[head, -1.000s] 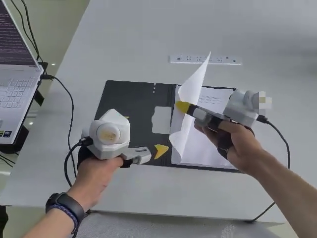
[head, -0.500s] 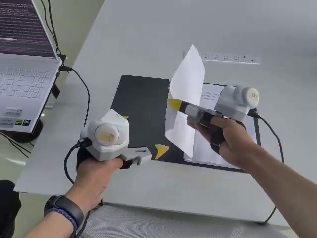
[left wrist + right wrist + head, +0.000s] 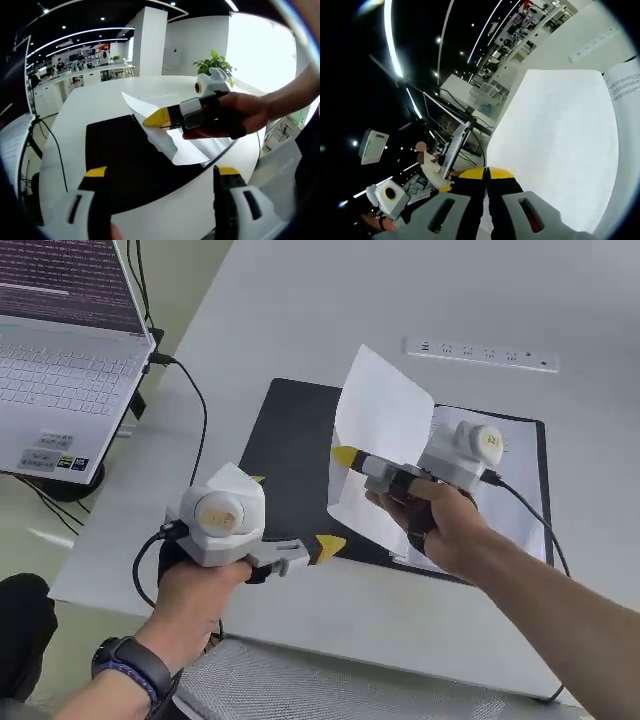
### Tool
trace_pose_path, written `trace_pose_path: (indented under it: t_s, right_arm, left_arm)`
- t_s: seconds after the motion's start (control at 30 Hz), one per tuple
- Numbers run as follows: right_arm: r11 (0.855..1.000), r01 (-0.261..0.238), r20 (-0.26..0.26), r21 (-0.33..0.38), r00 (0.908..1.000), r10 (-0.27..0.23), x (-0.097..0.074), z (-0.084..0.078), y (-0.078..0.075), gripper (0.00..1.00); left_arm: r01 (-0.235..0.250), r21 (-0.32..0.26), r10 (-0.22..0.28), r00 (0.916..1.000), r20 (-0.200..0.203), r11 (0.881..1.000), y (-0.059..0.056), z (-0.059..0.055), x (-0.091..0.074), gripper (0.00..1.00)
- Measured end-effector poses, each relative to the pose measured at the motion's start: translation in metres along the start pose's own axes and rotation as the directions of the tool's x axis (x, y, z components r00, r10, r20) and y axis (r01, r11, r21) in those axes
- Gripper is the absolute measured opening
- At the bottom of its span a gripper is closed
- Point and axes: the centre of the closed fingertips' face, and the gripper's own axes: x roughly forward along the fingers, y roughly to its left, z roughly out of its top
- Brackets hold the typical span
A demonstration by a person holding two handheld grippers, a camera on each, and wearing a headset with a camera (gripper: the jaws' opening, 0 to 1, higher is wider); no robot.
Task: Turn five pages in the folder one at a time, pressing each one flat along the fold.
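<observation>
The black open folder lies flat on the pale grey surface, with its fold running from the near edge to the far edge. The white paper page stands up off that fold, caught mid-turn and leaning left over the bare black cover. The right tongs are clenched on the page's free edge, yellow tips pointing left. In the right gripper view the right tongs have their jaws pressed together on the sheet, which spreads away above them. The stack of printed pages stays down on the right half of the folder.

The left tongs hover released at the folder's near edge, just left of the fold. In their own view the left tongs have their jaws spread wide, with the page and the right tongs ahead of them and further from me.

To my eye the page has to come down leftward from the right tongs, hinging on that near-to-far fold. The left tongs look nearer the landing side and the fold's near end, so they seem better placed to press.
</observation>
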Motion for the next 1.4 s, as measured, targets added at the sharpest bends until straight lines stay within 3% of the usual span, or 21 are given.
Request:
trace_pose_path:
  t_s: [0.17,0.43,0.6,0.67,0.73,0.9,1.03,1.1,1.3,1.4]
  right_arm:
    - [1.0,0.028,-0.026,0.013,0.9993,-0.027,0.01,-0.008,-0.016,0.0]
    - [0.997,0.068,-0.073,0.031,0.9951,-0.066,0.02,-0.025,-0.021,0.0]
    - [0.993,0.114,-0.114,0.041,0.9875,-0.108,0.025,-0.037,-0.032,0.0]
    - [0.988,0.155,-0.143,0.008,0.9779,-0.153,0.024,-0.045,-0.04,0.0]
    - [0.988,0.153,-0.143,0.011,0.9782,-0.15,0.03,-0.047,-0.048,0.0]
    - [0.98,0.2,-0.164,0.026,0.9674,-0.193,0.031,-0.059,-0.057,0.0]
    - [0.97,0.237,-0.171,0.05,0.9592,-0.225,0.036,-0.063,-0.081,0.0]
    - [0.97,0.229,-0.152,0.087,0.9649,-0.214,0.039,-0.061,-0.085,0.0]
    - [0.968,0.23,-0.142,0.096,0.9661,-0.216,0.043,-0.059,-0.094,0.0]
    - [0.973,0.221,-0.152,0.066,0.9661,-0.209,0.045,-0.059,-0.093,0.02]
  left_arm:
    - [-0.007,-0.019,0.007,0.9999,-0.009,1.0,0.004,-0.009,-0.003,0.84]
    - [-0.011,-0.036,0.01,0.9998,-0.016,0.999,0.007,-0.015,-0.005,0.84]
    - [-0.013,-0.035,0.013,0.9997,-0.019,0.999,0.008,-0.017,-0.005,0.84]
    - [-0.022,-0.018,0.022,0.9994,-0.027,1.0,0.01,-0.019,-0.004,0.84]
    - [-0.027,-0.013,0.027,0.999,-0.035,1.0,0.011,-0.021,-0.003,0.84]
    - [-0.028,-0.023,0.027,0.9989,-0.038,0.999,0.011,-0.024,-0.002,0.84]
    - [-0.036,-0.033,0.035,0.9985,-0.043,0.999,0.014,-0.028,-0.003,0.83]
    - [-0.041,-0.036,0.039,0.9982,-0.045,0.999,0.016,-0.029,-0.004,0.83]
    - [-0.048,-0.046,0.046,0.9977,-0.05,0.998,0.017,-0.033,-0.006,0.83]
    - [-0.049,-0.044,0.047,0.9977,-0.05,0.998,0.016,-0.033,-0.006,0.83]
